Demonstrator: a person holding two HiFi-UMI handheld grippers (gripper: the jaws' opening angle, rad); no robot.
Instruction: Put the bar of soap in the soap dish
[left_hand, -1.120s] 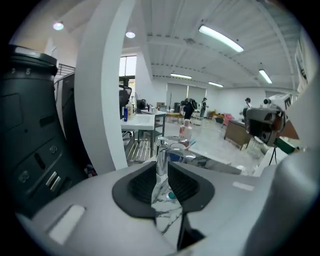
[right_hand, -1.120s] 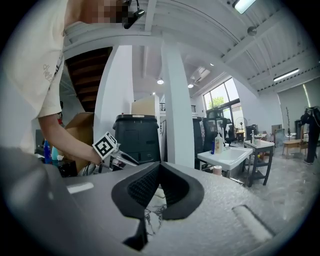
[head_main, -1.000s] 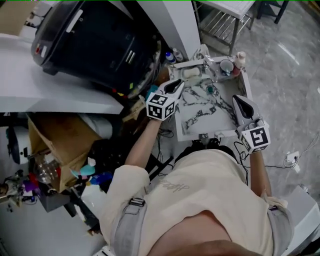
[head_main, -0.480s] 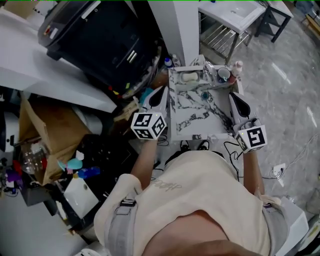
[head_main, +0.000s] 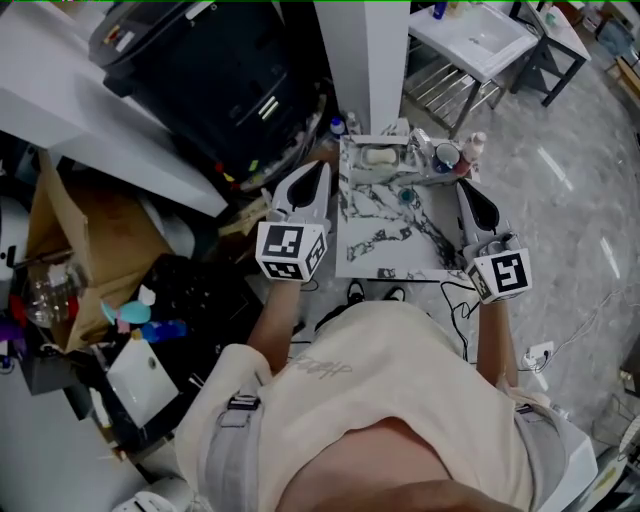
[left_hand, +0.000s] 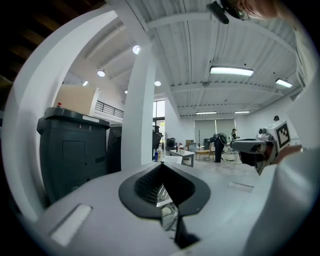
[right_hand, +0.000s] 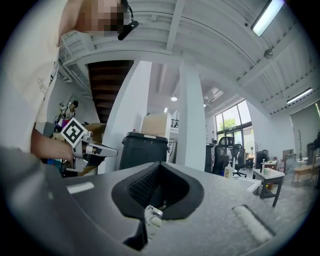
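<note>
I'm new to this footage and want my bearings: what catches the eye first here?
The marble table sits mid-frame in the head view, with the soap lying in the dish at its far edge. The left gripper and right gripper hang by the table's left and right sides, both shut and empty. A big black bin looms at upper left.

The head view is dim and murky, bent at its edges. Both gripper views are bright under ceiling lamps (left_hand: 231, 71), with fisheye curving and black corners.
</note>
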